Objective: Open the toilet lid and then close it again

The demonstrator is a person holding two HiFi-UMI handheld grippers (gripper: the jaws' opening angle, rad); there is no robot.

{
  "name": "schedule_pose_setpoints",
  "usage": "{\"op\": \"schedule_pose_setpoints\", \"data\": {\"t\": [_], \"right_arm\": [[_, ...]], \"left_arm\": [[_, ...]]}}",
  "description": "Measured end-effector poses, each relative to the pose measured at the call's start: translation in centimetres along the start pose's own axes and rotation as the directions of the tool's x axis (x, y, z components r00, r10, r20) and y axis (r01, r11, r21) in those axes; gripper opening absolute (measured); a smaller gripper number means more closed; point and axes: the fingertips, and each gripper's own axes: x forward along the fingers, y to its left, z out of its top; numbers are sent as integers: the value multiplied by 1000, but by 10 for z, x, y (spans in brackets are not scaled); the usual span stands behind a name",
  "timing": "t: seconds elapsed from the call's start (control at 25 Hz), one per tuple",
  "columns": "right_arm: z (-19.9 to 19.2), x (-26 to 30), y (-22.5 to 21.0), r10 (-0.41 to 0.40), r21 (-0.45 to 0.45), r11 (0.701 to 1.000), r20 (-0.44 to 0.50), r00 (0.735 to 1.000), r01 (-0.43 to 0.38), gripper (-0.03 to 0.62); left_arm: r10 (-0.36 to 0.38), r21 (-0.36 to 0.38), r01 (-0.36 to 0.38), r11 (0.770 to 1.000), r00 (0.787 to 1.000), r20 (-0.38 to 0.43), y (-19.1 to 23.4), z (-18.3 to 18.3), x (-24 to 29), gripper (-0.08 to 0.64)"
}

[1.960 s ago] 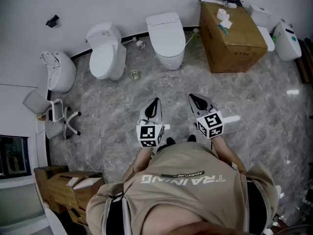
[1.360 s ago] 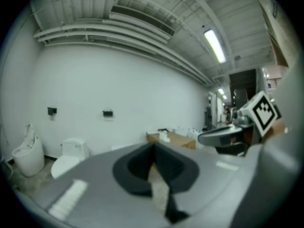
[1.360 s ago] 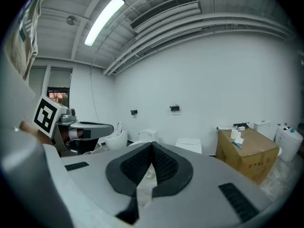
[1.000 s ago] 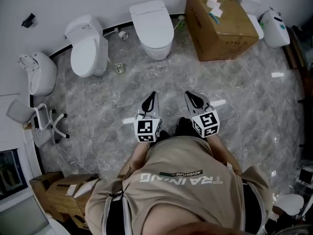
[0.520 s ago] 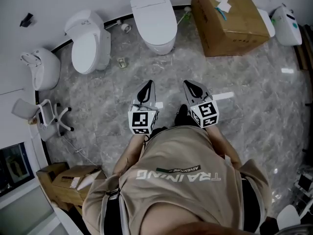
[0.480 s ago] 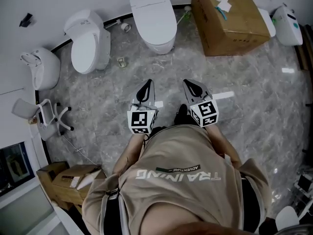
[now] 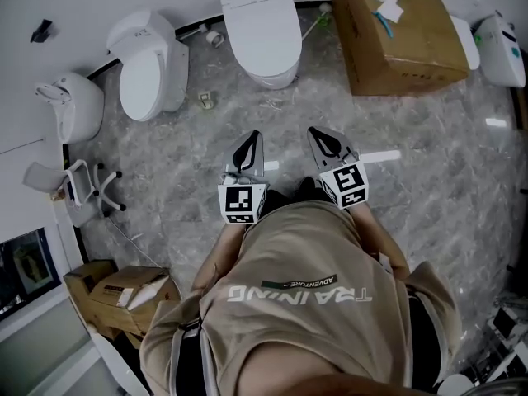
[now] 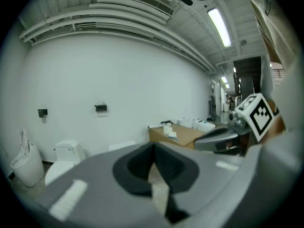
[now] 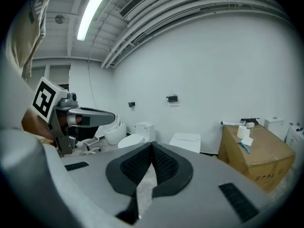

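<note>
A white toilet with a flat square lid (image 7: 262, 25) stands against the far wall with its lid down; it also shows in the right gripper view (image 9: 186, 141). My left gripper (image 7: 250, 143) and right gripper (image 7: 322, 139) hang side by side over the marble floor, well short of that toilet. Both are shut with nothing between them. In the left gripper view the left gripper's (image 8: 153, 148) jaws meet, and the right gripper's (image 9: 152, 148) jaws meet in its own view. Neither touches the toilet.
A rounded white toilet (image 7: 148, 64) stands left of the square one, with another white fixture (image 7: 70, 110) further left. A large cardboard box (image 7: 404, 35) carrying paper rolls sits to the right. A wheeled base (image 7: 87, 192) and low cartons (image 7: 124, 291) lie at the left.
The head view has shifted, so the toilets now sit higher in it. Both grippers stay shut and side by side in front of the person.
</note>
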Motion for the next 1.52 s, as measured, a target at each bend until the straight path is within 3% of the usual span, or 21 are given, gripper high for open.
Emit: {"op": "schedule_pose_setpoints", "data": {"t": [0.16, 0.36, 0.72, 0.88, 1.0, 1.32, 1.52], "right_arm": [[10, 22, -7, 17, -2, 1000, 17, 1000, -17, 14], [6, 58, -10, 3, 96, 995, -7, 1000, -3, 14], [59, 125, -33, -74, 96, 993, 0, 997, 74, 14], [74, 141, -45, -122, 36, 992, -9, 993, 122, 14], [75, 154, -50, -146, 57, 987, -26, 989, 147, 14], [70, 190, -63, -101, 86, 991, -73, 992, 107, 14], [72, 227, -102, -43, 137, 989, -59, 997, 51, 14]], "left_arm": [[20, -12, -20, 1000, 999, -31, 20, -6, 14, 3], [-5, -34, 3, 999, 997, -79, 49, -33, 31, 3], [-73, -3, 73, 997, 997, 8, 128, 11, 103, 3], [-86, 1, 86, 996, 996, 20, 151, 15, 125, 3], [-98, -5, 98, 995, 995, 4, 167, 10, 138, 3], [-98, -63, 94, 994, 994, -56, 183, 0, 173, 3], [-28, -41, 26, 999, 998, -63, 199, 11, 208, 3]]}}
